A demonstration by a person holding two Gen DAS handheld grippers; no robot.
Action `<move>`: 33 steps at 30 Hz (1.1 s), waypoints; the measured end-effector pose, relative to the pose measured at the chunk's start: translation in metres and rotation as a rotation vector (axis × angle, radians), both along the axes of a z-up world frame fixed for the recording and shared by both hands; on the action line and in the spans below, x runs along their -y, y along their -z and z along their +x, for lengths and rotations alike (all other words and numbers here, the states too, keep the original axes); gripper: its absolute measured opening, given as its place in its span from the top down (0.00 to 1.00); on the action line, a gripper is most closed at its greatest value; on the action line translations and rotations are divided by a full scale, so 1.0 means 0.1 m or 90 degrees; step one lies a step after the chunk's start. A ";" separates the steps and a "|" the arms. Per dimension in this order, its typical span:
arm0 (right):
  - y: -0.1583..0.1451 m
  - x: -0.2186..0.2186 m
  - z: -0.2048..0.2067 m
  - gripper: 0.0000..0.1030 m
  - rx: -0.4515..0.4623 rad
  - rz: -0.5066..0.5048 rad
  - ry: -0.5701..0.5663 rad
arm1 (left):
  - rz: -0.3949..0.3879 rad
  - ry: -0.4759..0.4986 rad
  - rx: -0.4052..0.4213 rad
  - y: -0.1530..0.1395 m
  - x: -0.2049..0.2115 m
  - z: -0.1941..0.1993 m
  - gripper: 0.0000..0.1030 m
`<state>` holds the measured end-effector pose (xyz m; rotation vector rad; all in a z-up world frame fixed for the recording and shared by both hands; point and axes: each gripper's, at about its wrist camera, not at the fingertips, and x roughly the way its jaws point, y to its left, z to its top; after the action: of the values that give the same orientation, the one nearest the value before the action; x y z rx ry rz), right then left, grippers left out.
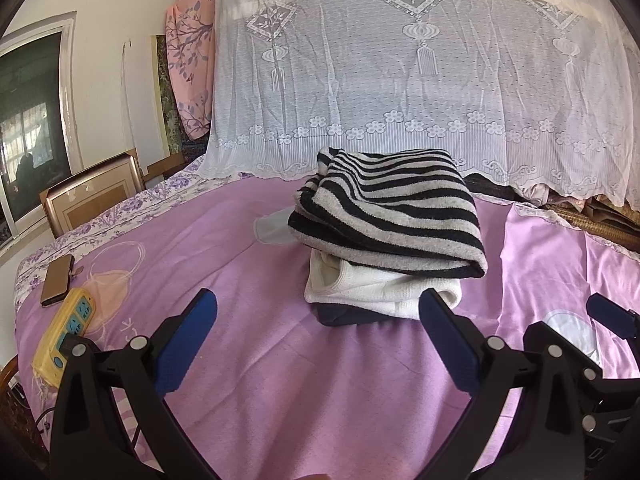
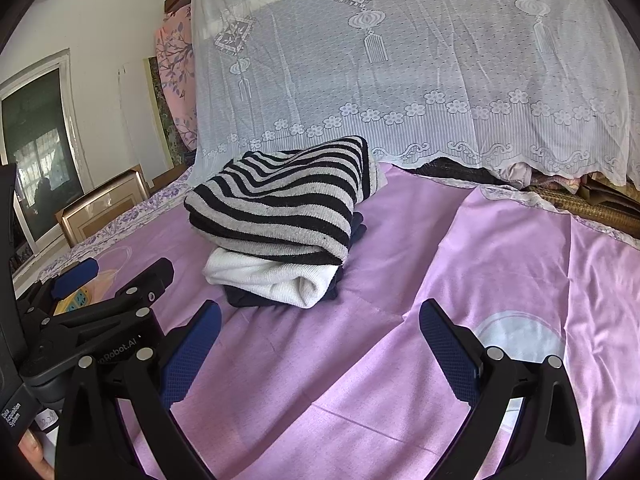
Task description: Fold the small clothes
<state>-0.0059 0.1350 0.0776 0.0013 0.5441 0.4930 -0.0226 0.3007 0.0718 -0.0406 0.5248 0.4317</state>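
Hiding beneath the folded stack [image 1: 384, 232], perhaps a dark garment [image 1: 344, 316].

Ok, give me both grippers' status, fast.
Left gripper: open, holding nothing.
Right gripper: open, holding nothing.

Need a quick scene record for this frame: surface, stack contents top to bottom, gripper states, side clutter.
surface: pink-purple bedsheet
stack top: folded black-and-grey striped knit
stack middle: folded white knit garment
stack bottom: dark navy garment, mostly hidden
left hand-held gripper: open, holding nothing, short of the stack
right hand-held gripper: open, holding nothing
side clutter: yellow power strip, brown phone case on the left edge of the bed
backdrop: white lace cover
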 end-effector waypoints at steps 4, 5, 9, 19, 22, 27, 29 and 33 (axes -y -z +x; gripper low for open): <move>0.00 0.00 0.00 0.03 0.000 -0.001 -0.002 | 0.000 0.001 0.000 0.00 0.00 0.00 0.04; 0.00 0.00 0.00 0.03 0.000 -0.002 -0.001 | 0.000 0.000 0.000 0.00 0.00 0.00 0.04; 0.01 -0.02 0.00 0.03 0.003 -0.008 -0.001 | 0.000 -0.003 -0.004 0.02 -0.01 0.01 0.04; 0.02 -0.04 0.02 0.03 0.002 -0.014 -0.002 | 0.000 -0.009 -0.013 0.07 -0.02 0.03 0.04; 0.02 -0.03 0.02 0.03 0.003 -0.013 -0.002 | 0.001 -0.009 -0.015 0.08 -0.01 0.03 0.04; 0.02 -0.02 0.02 0.03 0.003 -0.010 -0.004 | 0.001 -0.010 -0.015 0.08 -0.01 0.03 0.04; 0.02 -0.03 0.01 0.03 0.003 -0.010 -0.004 | 0.001 -0.009 -0.015 0.08 -0.01 0.03 0.04; 0.02 -0.02 0.01 0.03 0.002 -0.010 -0.005 | 0.001 -0.010 -0.015 0.08 -0.01 0.02 0.04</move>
<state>-0.0044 0.1375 0.0757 -0.0172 0.5445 0.4953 -0.0201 0.3014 0.0636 -0.0374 0.5472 0.4480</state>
